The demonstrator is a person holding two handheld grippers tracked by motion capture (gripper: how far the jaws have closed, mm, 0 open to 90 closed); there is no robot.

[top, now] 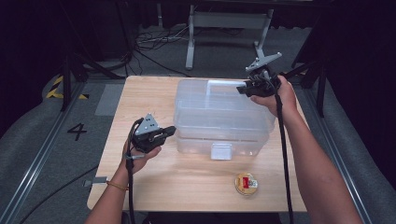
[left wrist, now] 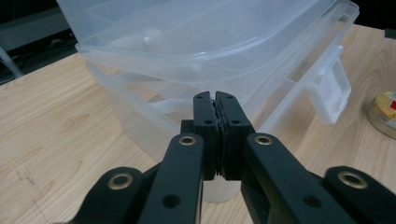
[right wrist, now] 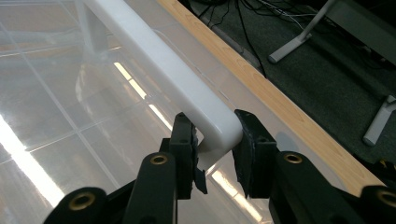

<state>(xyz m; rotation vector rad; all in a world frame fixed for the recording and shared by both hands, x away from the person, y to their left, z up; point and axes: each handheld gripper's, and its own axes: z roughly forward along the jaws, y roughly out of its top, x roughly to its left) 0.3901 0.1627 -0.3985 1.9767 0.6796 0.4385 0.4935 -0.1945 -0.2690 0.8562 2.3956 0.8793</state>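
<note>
A clear plastic storage box with a lid stands in the middle of the wooden table. My right gripper is at the box's far right corner. In the right gripper view its jaws are shut on the end of the lid's white handle. My left gripper is at the box's near left side. Its jaws are shut with nothing between the pads, the tips right against the box wall under the lid's rim. In the left gripper view the lid sits tilted above the base.
A roll of tape lies near the table's front edge, right of centre, and also appears in the left gripper view. A white latch hangs on the box's front. Cables and stand legs cross the floor behind the table.
</note>
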